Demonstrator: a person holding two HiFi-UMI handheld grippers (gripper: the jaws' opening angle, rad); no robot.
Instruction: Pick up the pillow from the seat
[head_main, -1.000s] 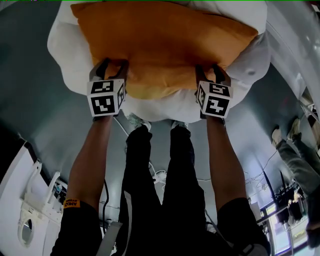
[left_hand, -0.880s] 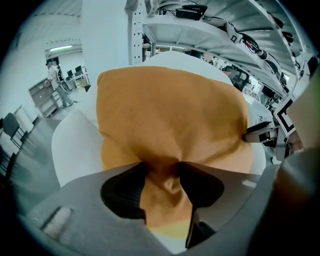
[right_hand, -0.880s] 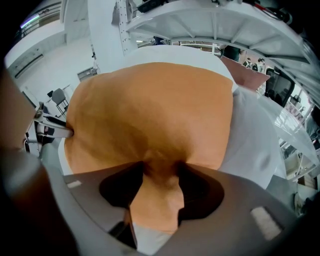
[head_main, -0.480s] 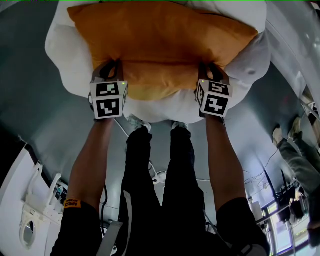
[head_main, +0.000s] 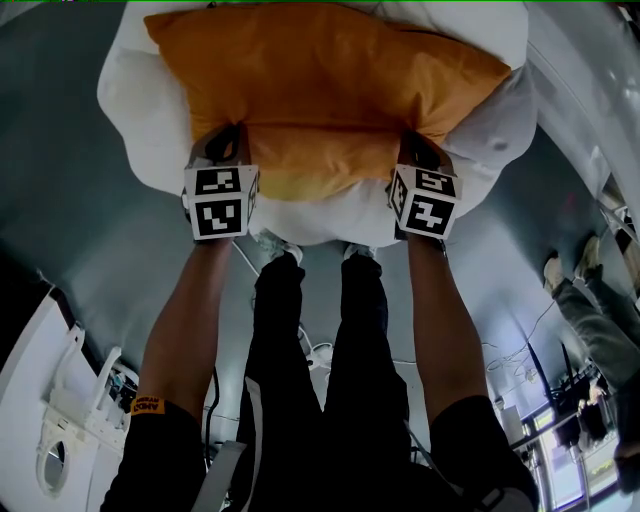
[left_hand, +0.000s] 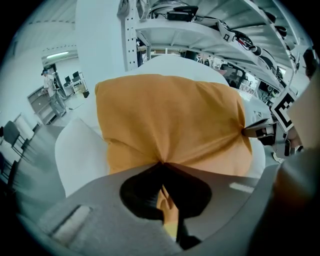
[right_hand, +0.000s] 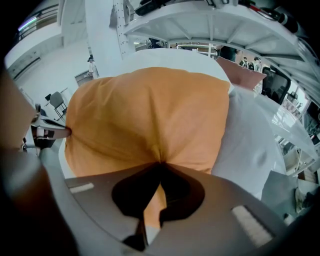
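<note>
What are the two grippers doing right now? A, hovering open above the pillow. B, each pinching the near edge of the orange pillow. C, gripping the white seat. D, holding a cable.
B: the left gripper and the right gripper each have jaws that have just closed on a fold of the orange pillow.

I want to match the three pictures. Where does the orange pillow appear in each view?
Head view: the orange pillow fills the top centre.
Left gripper view: it fills the centre, its near edge pinched by the left gripper, whose jaws have just closed.
Right gripper view: centre-left, pinched likewise by the right gripper, jaws also just closed.
Shared landmark: the white seat under the pillow, showing around its edges.
</note>
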